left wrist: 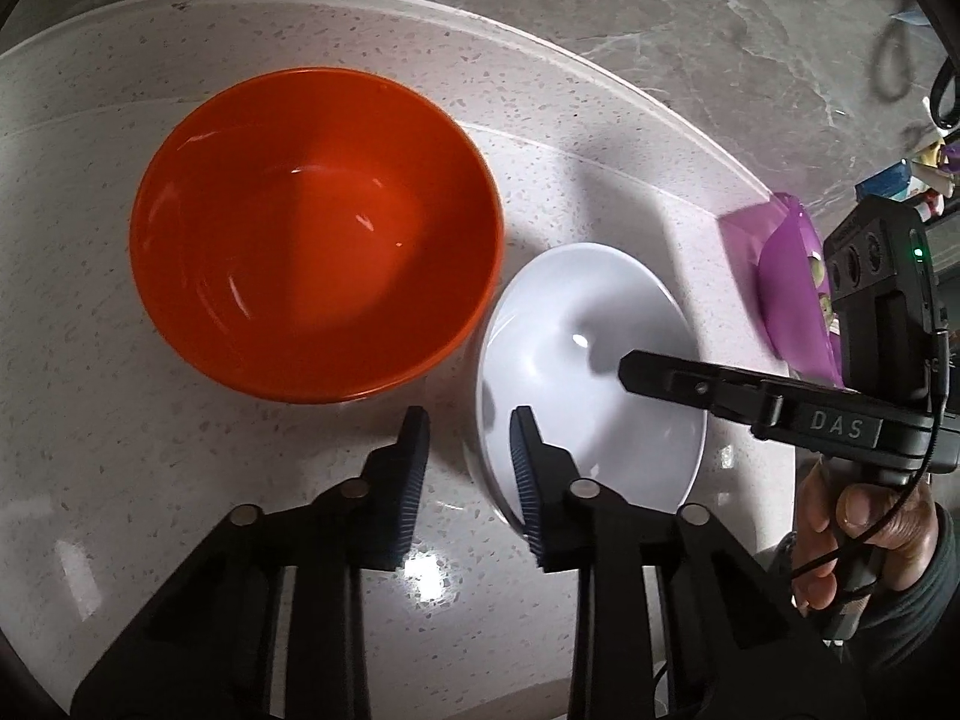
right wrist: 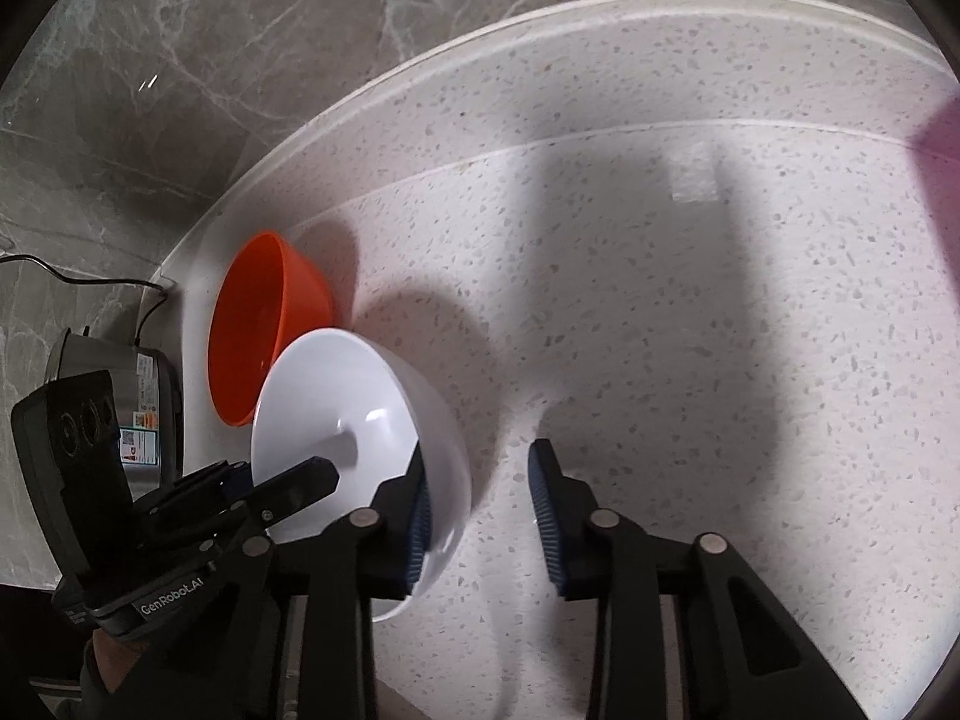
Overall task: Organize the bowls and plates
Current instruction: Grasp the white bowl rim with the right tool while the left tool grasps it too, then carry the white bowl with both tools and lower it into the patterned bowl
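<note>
Your orange bowl [left wrist: 315, 234] and white bowl [left wrist: 591, 372] sit just beside each other, no lane between them. The right gripper [left wrist: 627, 372] hangs over the white one. A purple container [left wrist: 786, 294] crowds the right side. Countertop [right wrist: 690, 312] beyond the bowls is bare.

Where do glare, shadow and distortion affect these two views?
Left wrist view: small glints inside the orange bowl and white bowl, a bright reflection on the countertop, whose edge bows from fisheye. Right wrist view: broad dark shadows across the countertop, a pink cast at the right edge; the right tool stays sharp.
</note>
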A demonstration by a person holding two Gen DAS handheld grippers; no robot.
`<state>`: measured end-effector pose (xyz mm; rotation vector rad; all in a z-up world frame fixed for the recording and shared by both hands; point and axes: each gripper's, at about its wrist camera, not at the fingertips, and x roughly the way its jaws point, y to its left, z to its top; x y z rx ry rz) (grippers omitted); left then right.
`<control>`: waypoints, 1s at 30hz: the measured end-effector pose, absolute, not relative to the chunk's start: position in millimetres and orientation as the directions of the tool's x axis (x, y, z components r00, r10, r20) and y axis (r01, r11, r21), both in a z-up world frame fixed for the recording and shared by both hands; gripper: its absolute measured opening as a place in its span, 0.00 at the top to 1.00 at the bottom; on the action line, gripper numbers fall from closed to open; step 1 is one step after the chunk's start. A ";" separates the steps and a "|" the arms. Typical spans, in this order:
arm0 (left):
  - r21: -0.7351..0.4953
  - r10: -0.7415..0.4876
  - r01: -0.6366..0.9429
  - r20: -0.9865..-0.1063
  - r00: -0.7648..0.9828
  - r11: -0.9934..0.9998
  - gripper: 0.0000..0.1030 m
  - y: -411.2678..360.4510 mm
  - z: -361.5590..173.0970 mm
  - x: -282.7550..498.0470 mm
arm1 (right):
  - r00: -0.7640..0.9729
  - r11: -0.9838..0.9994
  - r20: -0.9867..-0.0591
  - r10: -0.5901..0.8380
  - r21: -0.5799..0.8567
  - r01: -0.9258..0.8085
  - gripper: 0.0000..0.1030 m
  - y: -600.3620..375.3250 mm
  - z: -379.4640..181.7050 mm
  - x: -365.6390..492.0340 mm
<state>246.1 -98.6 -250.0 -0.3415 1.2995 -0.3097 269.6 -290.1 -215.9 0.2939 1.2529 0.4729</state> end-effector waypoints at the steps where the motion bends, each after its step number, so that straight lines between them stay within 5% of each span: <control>1: -0.415 -0.411 0.040 -0.879 0.242 0.909 0.82 -99.8 -248.9 246.1 | 0.232 0.866 -0.835 0.498 0.466 -0.181 0.74 -289.0 -216.0 269.6; 4: -0.401 -0.402 0.057 -0.881 0.249 0.914 0.84 -104.6 -246.0 246.2 | 0.225 0.861 -0.833 0.506 0.472 -0.191 0.87 -284.4 -215.2 268.8; 30: -0.421 -0.434 0.104 -0.868 0.243 0.901 0.85 -132.0 -219.6 235.9 | 0.268 0.867 -0.824 0.499 0.480 -0.136 0.88 -305.0 -194.1 240.5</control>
